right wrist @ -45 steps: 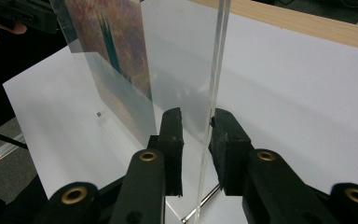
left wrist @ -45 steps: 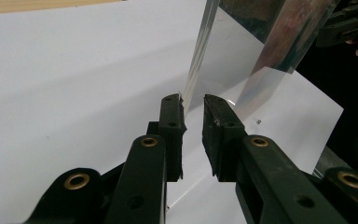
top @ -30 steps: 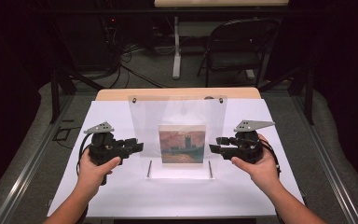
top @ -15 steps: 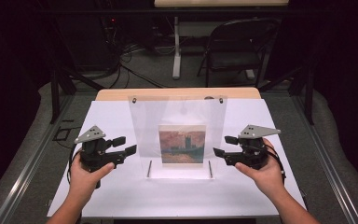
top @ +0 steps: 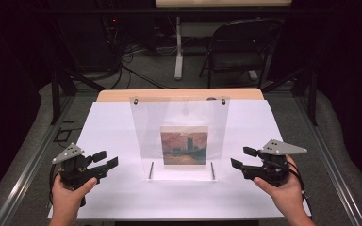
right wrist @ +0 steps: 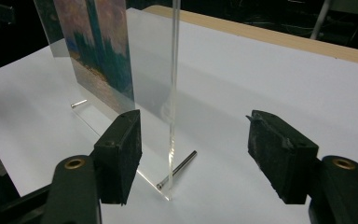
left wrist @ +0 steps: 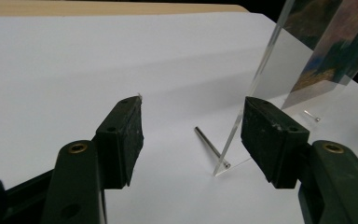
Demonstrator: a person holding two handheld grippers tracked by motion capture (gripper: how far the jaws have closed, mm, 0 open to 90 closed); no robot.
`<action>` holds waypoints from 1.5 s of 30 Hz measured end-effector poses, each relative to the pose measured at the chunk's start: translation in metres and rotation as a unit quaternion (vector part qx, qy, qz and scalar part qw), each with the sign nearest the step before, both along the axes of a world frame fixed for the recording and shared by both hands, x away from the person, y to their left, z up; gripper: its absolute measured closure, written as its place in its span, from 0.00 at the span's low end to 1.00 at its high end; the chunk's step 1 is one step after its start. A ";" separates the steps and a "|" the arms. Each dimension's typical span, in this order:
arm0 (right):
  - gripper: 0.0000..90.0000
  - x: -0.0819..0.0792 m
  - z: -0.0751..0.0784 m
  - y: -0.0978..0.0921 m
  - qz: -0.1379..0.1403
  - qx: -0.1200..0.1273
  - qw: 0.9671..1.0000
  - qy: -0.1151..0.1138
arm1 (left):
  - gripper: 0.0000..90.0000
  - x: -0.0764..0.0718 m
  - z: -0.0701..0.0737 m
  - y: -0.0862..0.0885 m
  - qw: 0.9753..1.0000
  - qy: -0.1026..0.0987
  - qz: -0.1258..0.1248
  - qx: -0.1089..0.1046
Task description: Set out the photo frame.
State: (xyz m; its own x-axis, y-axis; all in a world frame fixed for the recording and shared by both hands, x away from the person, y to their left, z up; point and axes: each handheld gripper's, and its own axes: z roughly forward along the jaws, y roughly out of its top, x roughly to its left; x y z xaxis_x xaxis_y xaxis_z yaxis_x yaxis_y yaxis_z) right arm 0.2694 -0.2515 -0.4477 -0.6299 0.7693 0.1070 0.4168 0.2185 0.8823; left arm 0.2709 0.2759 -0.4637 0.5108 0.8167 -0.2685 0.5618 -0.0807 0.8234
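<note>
A clear acrylic picture frame (top: 146,122) stands upright in the middle of the white table (top: 118,127). It holds a small painted landscape print (top: 184,145) and rests on two thin metal pins (top: 151,170). My left gripper (top: 104,158) hovers open to the frame's left, held in a hand. My right gripper (top: 242,157) hovers open to its right. In the left gripper view the open left gripper (left wrist: 193,126) faces the frame's edge (left wrist: 256,79) and a pin (left wrist: 211,146). In the right gripper view the open right gripper (right wrist: 196,135) faces the frame's other edge (right wrist: 173,70), the print (right wrist: 102,51) and a pin (right wrist: 179,168).
A wooden strip (top: 179,95) runs along the table's far edge. Beyond it stand a dark folding chair (top: 242,47) and a table leg (top: 178,52), with cables on the floor. Metal rails run along both sides of the table.
Both grippers have drawn outward and back toward the person, away from the frame's side edges, and now sit lower. The frame has not moved.
</note>
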 end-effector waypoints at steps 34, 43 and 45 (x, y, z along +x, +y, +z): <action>0.39 -0.018 -0.086 -0.011 -0.054 -0.020 0.998 0.039 | 0.43 -0.011 -0.073 -0.013 0.997 0.036 -0.005 0.075; 0.39 -0.013 -0.096 -0.010 -0.051 -0.019 0.996 0.071 | 0.43 -0.011 -0.075 -0.019 0.994 0.040 -0.021 0.095; 0.39 -0.013 -0.097 -0.011 -0.049 -0.020 0.996 0.077 | 0.43 -0.011 -0.076 -0.019 0.994 0.041 -0.022 0.097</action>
State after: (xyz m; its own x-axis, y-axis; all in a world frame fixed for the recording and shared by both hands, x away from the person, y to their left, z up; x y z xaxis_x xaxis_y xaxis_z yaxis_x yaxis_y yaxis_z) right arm 0.2569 -0.2621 -0.5444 -0.5306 0.8312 0.1659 0.5680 0.2034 0.7975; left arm 0.2600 0.2569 -0.5393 0.5304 0.8343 -0.1504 0.6180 -0.2591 0.7422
